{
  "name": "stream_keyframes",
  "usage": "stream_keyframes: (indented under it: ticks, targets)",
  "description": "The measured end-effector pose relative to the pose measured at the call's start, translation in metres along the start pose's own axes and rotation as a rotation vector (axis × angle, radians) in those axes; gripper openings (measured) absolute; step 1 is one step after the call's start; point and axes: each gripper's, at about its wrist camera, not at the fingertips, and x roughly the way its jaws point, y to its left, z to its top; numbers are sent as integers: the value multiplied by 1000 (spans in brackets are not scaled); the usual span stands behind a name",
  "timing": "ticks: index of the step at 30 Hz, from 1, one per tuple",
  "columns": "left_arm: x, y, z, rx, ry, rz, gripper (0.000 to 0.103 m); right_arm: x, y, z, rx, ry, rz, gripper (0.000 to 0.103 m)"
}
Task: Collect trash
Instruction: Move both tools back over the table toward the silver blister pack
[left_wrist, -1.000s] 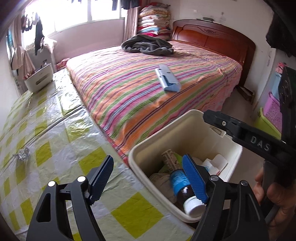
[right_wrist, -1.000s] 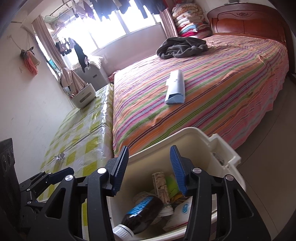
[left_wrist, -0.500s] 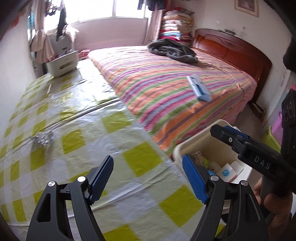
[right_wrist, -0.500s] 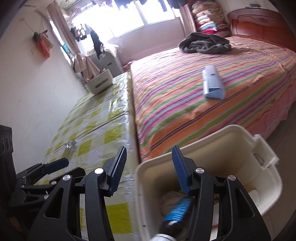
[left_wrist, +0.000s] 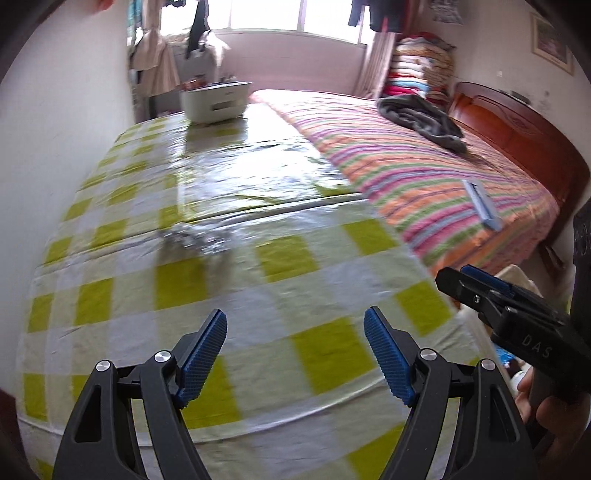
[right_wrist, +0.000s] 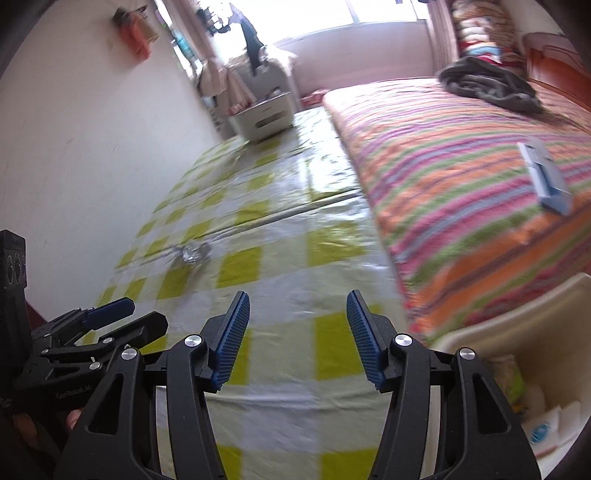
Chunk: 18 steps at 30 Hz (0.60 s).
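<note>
A crumpled silvery wrapper (left_wrist: 199, 238) lies on the yellow-and-white checked cover (left_wrist: 258, 295), ahead of both grippers; it also shows in the right wrist view (right_wrist: 192, 254). My left gripper (left_wrist: 295, 354) is open and empty above the cover's near end. My right gripper (right_wrist: 297, 336) is open and empty, to the right of the left one. The cream trash bin (right_wrist: 524, 332) with trash inside stands at the lower right. A blue-and-white flat box (right_wrist: 546, 179) lies on the striped bed (right_wrist: 461, 147).
A white storage box (left_wrist: 216, 100) stands at the far end of the checked cover. A grey garment (left_wrist: 421, 118) lies near the wooden headboard (left_wrist: 524, 144). A wall runs along the left side.
Both grippers have swung left, away from the trash bin and over the checked cover. The wrapper now lies nearer the centre of both views. Both stay open.
</note>
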Motion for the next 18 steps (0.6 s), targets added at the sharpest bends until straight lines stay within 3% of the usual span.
stream_keyframes:
  ticks: [8, 18]
  targets:
    - [-8, 64, -11, -98, 9, 76, 75, 47, 35, -1, -56, 98, 59, 55]
    - [-17, 126, -18, -225, 12, 157, 75, 88, 97, 15, -173, 157, 99, 56]
